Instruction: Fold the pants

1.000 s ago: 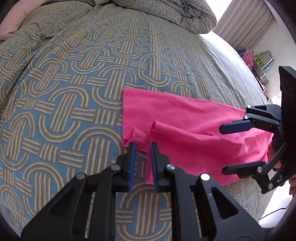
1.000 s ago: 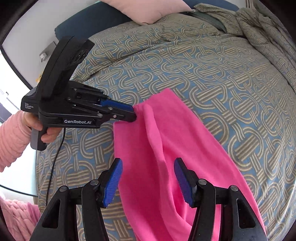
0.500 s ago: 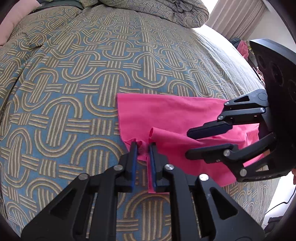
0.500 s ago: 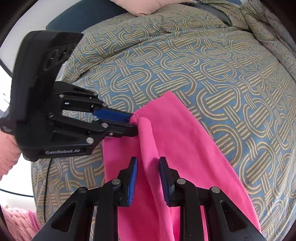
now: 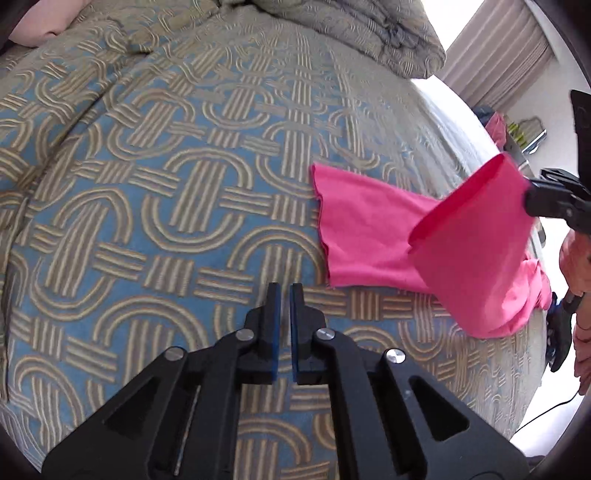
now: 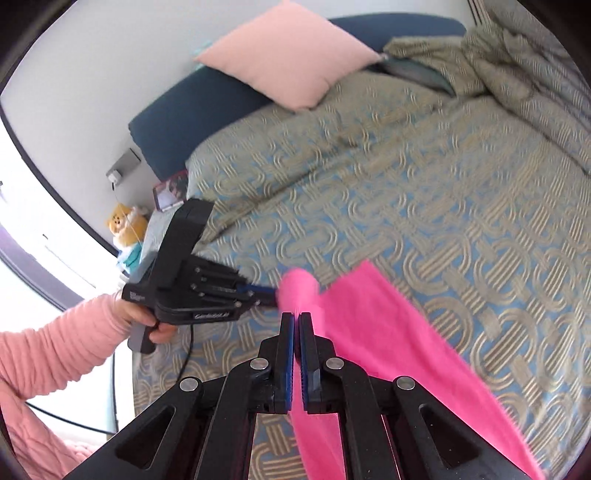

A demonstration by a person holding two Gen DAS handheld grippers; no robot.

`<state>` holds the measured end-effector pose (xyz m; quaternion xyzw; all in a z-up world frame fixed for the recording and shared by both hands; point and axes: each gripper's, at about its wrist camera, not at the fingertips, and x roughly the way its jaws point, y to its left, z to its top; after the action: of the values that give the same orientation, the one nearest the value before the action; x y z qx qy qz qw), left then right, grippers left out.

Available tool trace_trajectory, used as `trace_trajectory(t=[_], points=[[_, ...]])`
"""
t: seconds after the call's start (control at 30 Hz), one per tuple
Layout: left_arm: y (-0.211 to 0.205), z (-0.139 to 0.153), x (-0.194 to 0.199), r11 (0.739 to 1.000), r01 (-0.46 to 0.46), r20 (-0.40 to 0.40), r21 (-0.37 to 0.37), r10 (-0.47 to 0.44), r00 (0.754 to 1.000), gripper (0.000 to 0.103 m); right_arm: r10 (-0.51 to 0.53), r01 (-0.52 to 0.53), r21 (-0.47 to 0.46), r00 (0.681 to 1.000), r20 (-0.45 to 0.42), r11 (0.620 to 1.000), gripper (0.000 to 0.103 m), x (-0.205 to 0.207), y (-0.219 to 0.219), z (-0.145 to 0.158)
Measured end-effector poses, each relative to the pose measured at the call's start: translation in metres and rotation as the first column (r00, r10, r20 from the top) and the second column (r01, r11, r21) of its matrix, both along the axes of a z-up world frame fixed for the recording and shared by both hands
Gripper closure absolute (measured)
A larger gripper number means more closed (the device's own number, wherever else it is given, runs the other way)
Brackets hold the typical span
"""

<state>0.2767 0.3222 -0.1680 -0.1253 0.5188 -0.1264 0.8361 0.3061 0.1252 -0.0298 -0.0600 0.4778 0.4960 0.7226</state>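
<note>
Bright pink fabric pants (image 5: 369,229) lie on a bedspread woven with tan interlocking arches on blue (image 5: 166,184), towards its near right part in the left wrist view. One flat end with a wavy hem rests on the cover; the other part is raised off it as a curved, cone-like flap. The black hand-held right gripper with blue pads (image 6: 296,319) meets the top corner of that flap. Its jaws have just been closing and now stand pressed almost together, with the pink cloth caught at their tips and hanging below them. The matching left gripper (image 5: 283,291) hovers over bare bedspread just beside the near edge of the pants. Its jaws too have just been closing to a narrow slit, and in its own view no cloth shows between the pads. In the right wrist view its fingertips are hidden behind the raised fold. A hand (image 6: 147,321) in a ribbed salmon-pink knit sleeve (image 6: 55,343) grips its handle. A square pale pink pillow (image 6: 288,59) leans on a dark blue padded headboard (image 6: 184,107). A rumpled quilt of the same pattern (image 5: 351,29) is heaped at the far side.
</note>
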Motion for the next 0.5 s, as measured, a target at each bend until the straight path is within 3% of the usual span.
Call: trace_trajectory(t=[0.07,0.13,0.17,0.23,0.33,0.5], points=[[-0.003,0.011,-0.003,0.996,0.022,0.039,-0.091,-0.019,0.999,0.089,0.007,-0.007,0.003,1.000,-0.003,1.000,0.101,0.005,0.002,0.003],[-0.010,0.020,-0.002,0.982,0.044,0.076,-0.183,-0.031,0.997,0.037,0.019,-0.019,0.015,1.000,-0.009,1.000,0.101,0.009,0.005,0.005],[-0.016,0.023,0.000,0.977,0.055,0.098,-0.207,-0.035,0.995,0.030,0.023,-0.023,0.020,1.000,-0.013,1.000,0.101,0.013,0.008,0.005],[-0.032,0.029,0.003,0.978,0.092,0.144,-0.187,-0.065,0.987,0.029,0.022,-0.022,-0.012,1.000,0.001,1.000,0.101,0.012,0.012,0.003],[-0.053,0.027,0.007,0.977,0.169,0.131,-0.128,-0.152,0.980,0.029,-0.016,0.018,-0.102,1.000,0.014,0.995,0.100,0.012,0.009,-0.003],[-0.081,0.022,0.022,0.969,0.248,0.103,-0.016,-0.245,0.964,0.029,-0.138,0.139,-0.276,0.990,0.023,0.951,0.091,0.003,-0.054,-0.021]])
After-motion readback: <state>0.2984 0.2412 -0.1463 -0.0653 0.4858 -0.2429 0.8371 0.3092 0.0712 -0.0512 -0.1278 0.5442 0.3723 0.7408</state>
